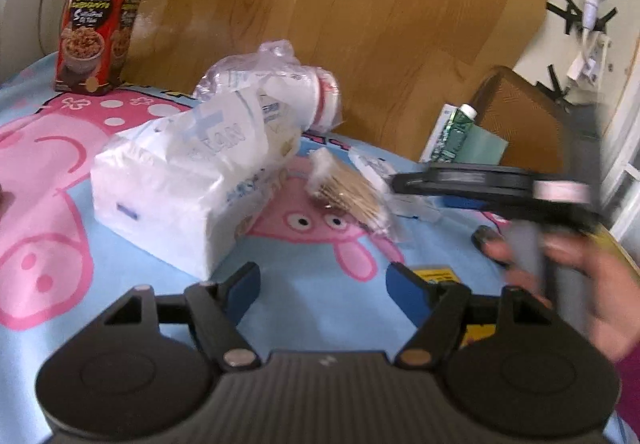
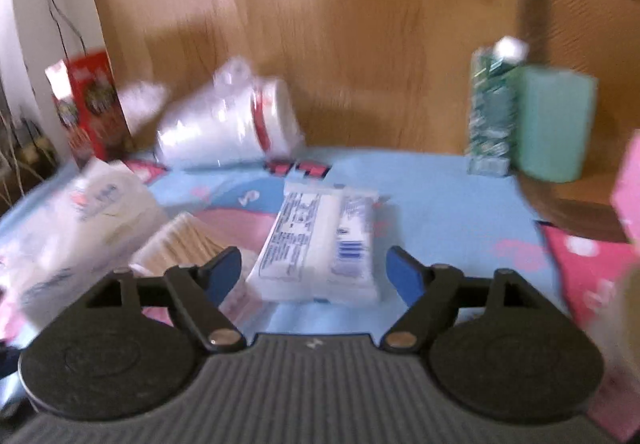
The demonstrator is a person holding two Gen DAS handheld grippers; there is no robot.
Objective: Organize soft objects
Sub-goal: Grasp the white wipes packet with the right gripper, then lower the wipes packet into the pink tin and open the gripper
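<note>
Approach step: right gripper (image 2: 314, 270) gapes before the wipes pack (image 2: 320, 244) (left gripper (image 1: 322, 284) likewise agape, idle); closing comes next.

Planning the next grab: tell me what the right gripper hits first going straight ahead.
Most likely the flat white plastic-wrapped pack with blue print, lying on the blue cartoon cloth between the open right gripper fingers. Blur makes depth uncertain.

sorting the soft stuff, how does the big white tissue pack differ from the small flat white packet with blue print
The big white tissue pack is a bulky block, while the small flat white packet with blue print is thin and slab-like. The tissue pack's wrapper is torn open and ruffled on top; the flat packet looks sealed. The flat packet lies between the open right gripper's fingers; the tissue pack sits left of it. Both rest on the blue cartoon cloth.
</note>
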